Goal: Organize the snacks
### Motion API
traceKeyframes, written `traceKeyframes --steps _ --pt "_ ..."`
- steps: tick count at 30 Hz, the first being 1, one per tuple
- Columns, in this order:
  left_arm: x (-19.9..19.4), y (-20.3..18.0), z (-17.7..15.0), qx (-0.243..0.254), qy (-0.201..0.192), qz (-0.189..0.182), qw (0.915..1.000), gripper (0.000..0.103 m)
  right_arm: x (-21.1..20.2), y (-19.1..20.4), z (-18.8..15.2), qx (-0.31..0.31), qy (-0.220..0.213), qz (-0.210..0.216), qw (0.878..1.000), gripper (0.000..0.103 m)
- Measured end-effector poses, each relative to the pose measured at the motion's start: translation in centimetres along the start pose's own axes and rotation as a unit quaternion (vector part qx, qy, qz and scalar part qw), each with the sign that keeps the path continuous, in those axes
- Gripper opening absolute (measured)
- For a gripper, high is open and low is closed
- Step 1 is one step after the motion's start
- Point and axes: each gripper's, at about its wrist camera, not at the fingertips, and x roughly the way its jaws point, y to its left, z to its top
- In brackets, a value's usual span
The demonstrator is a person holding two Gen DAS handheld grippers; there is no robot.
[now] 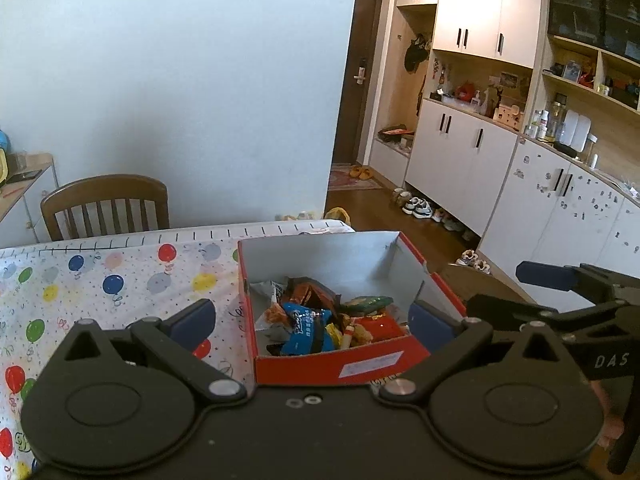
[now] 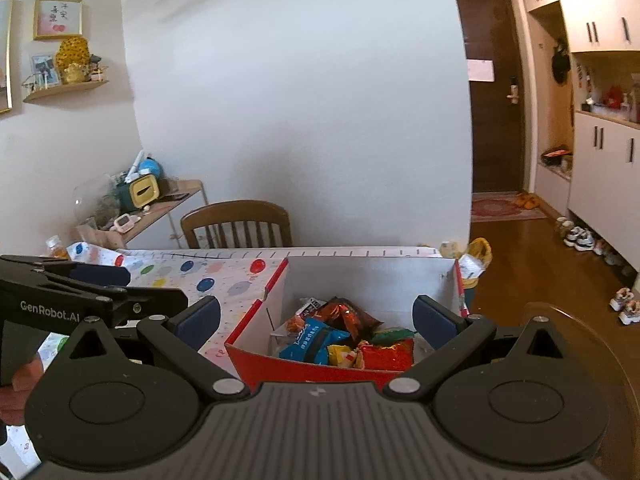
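A red cardboard box with a white inside stands on the table near its right edge; it also shows in the right wrist view. Several snack packets lie in it, among them a blue one, a red one and a green one. My left gripper is open and empty, hovering over the box's near end. My right gripper is open and empty, also just above the box. Each gripper shows at the edge of the other's view.
The table wears a white cloth with coloured balloons. A wooden chair stands at its far side against a white wall. White cabinets, shoes on the wooden floor and a dark door lie to the right.
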Motion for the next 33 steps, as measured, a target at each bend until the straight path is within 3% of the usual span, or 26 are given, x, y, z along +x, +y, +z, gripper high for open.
traceKeyframes --steps 33 --pt "-1.7 1.2 -0.7 -0.011 -0.004 -0.024 0.9996 0.103 -0.9 1.3 -0.7 0.012 -0.006 -0.023 1.000 0.103"
